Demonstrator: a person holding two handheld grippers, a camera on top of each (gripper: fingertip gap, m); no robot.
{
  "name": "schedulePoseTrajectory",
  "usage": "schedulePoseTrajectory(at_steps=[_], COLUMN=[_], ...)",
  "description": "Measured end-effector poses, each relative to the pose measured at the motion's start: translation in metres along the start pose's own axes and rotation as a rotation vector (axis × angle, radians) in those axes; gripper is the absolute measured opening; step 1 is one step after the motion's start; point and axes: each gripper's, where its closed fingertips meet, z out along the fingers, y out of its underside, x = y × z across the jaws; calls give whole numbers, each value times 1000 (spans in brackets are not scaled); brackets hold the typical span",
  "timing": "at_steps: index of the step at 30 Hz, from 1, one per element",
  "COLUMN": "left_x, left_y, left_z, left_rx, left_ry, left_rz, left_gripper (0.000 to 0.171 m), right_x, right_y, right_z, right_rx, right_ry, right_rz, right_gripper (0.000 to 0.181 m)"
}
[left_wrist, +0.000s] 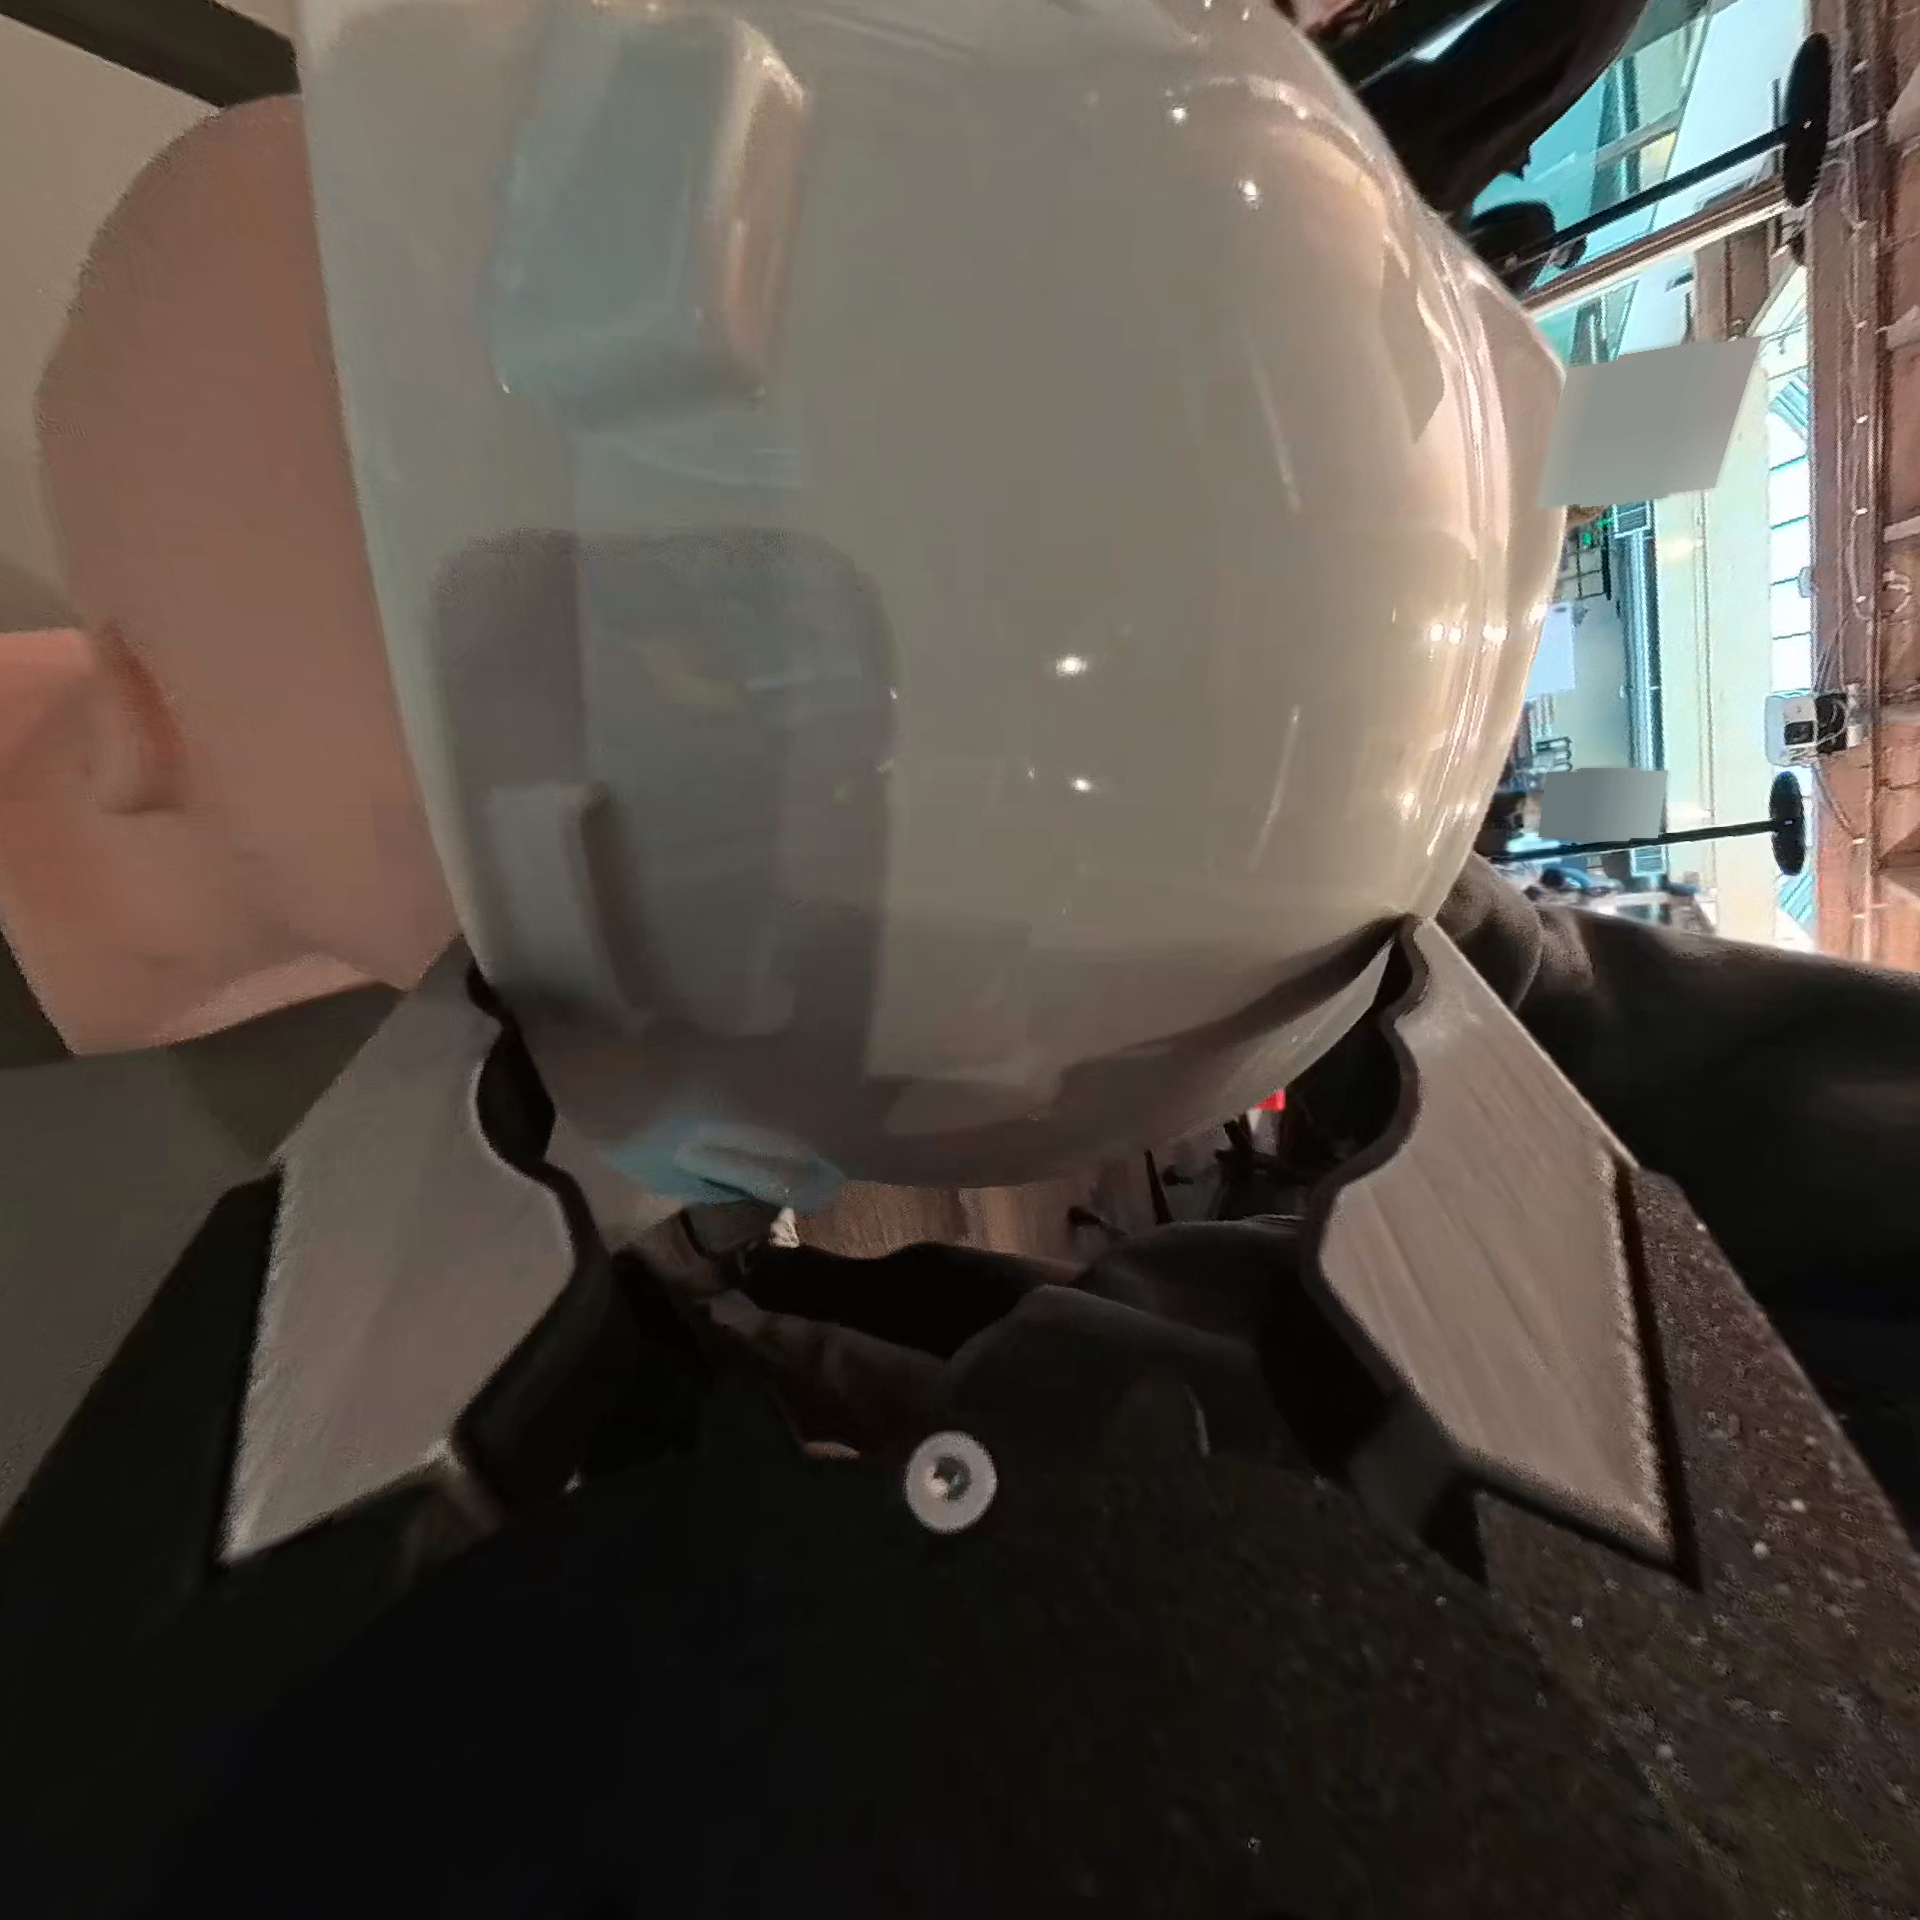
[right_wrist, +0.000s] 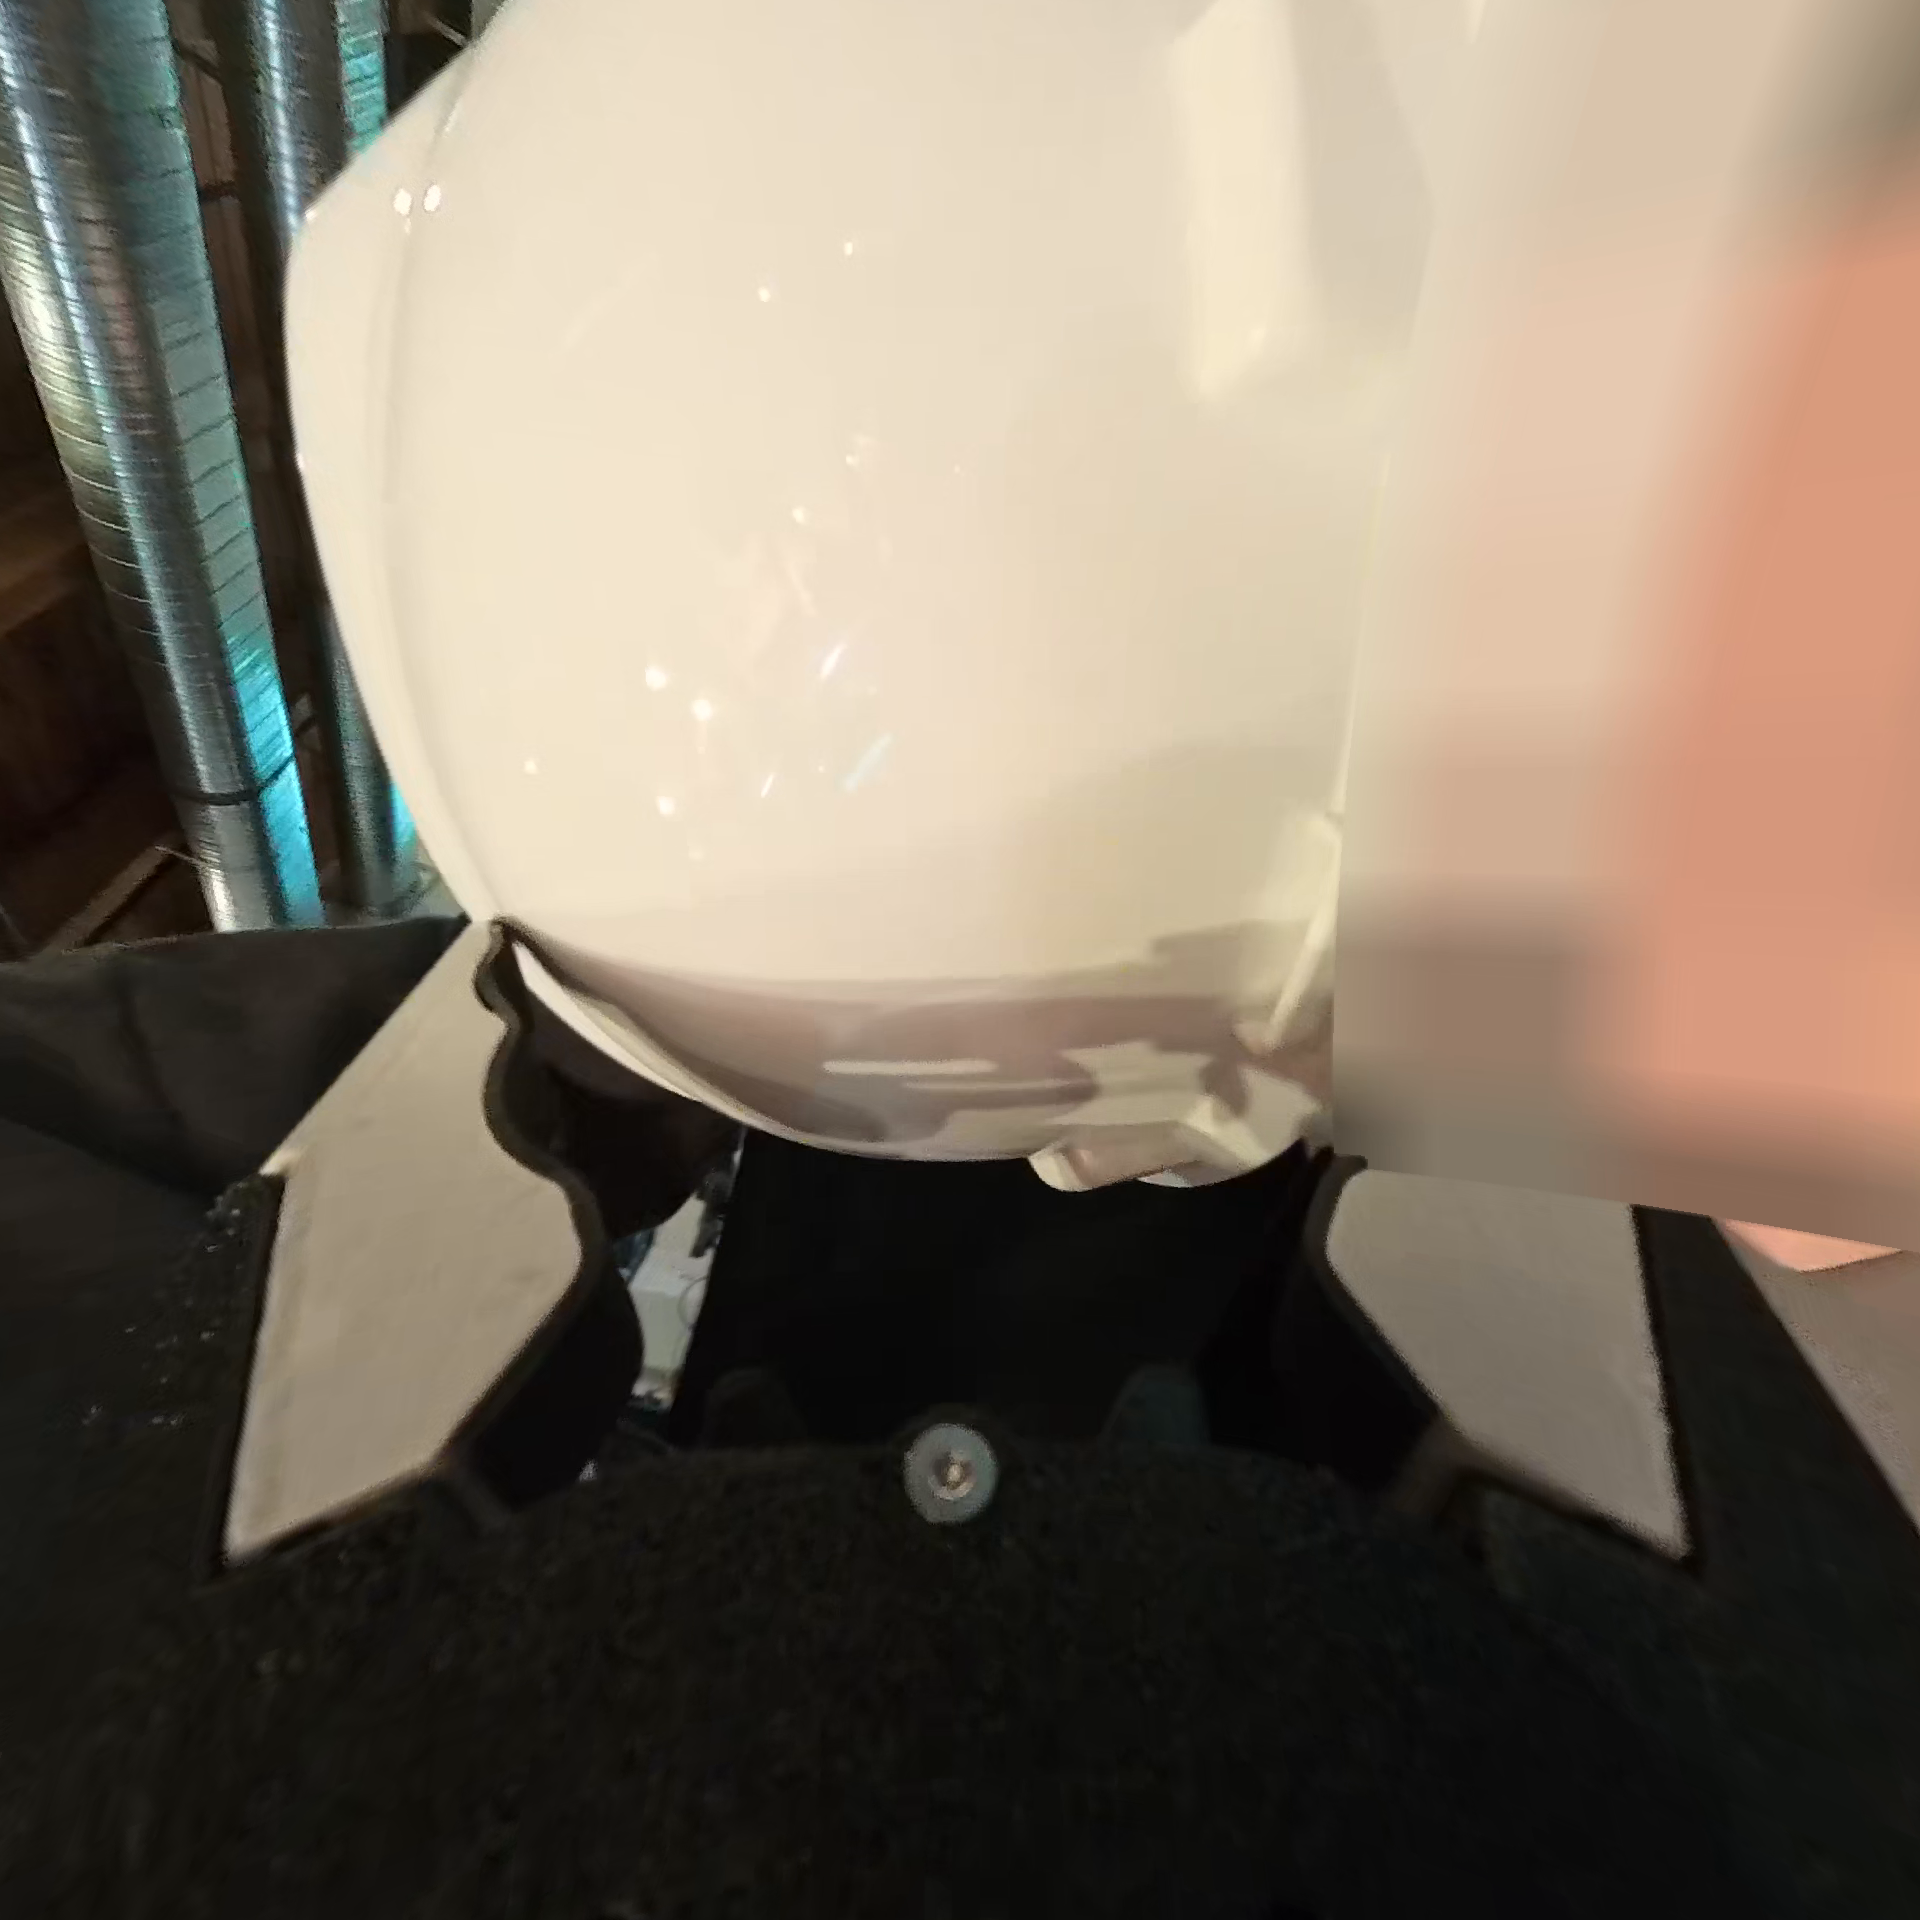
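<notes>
Between the spread fingers of the left gripper (left_wrist: 940, 1060) sits a big shiny white round shell (left_wrist: 987, 540), filling the frame. The right gripper (right_wrist: 914, 1049) is spread around it too (right_wrist: 831, 540). Silver pipes (right_wrist: 156, 520) stand at upper left.

A glossy white helmet (left_wrist: 1039, 571) with a blue patch (left_wrist: 717, 1169), silver-grey black-edged gripper fingers (left_wrist: 416, 1247), and silvery ribbed ducts (right_wrist: 156, 468).
</notes>
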Motion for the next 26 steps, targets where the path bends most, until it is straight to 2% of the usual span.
schedulePoseTrajectory(at_steps=[1,4,6,10,13,16,18,21,23,26], left_x=[9,46,81,168,240,306,345,401,434,481], left_y=[-5,-26,-43,-71,-94,-102,-100,-80,-61,-19], left_z=[-3,-15,-22,-32,-35,-28,-17,12,44,105], left_rx=[-25,-73,-79,-123,-118,-127,-143,-197,-244,-304], left_ry=[0,-2,1,17,32,43,56,90,120,180], left_rz=[-20,-32,-4,41,80,103,121,148,175,227], left_gripper=[156,156,156,157,158,156,156,156,156,156], right_x=[-9,-45,-79,-159,-218,-271,-299,-331,-346,-361], right_y=[-6,-33,-58,-103,-122,-133,-126,-101,-74,-12], right_z=[-2,-13,-30,-73,-110,-153,-183,-236,-282,-354], right_rx=[-6,2,57,109,120,179,201,249,289,385], right_ry=[-3,-5,0,19,45,53,72,116,157,229], right_rz=[19,19,-52,-154,-170,-190,-190,-194,-184,-161], right_gripper=[156,156,156,156,156,156,156,156,156,156])
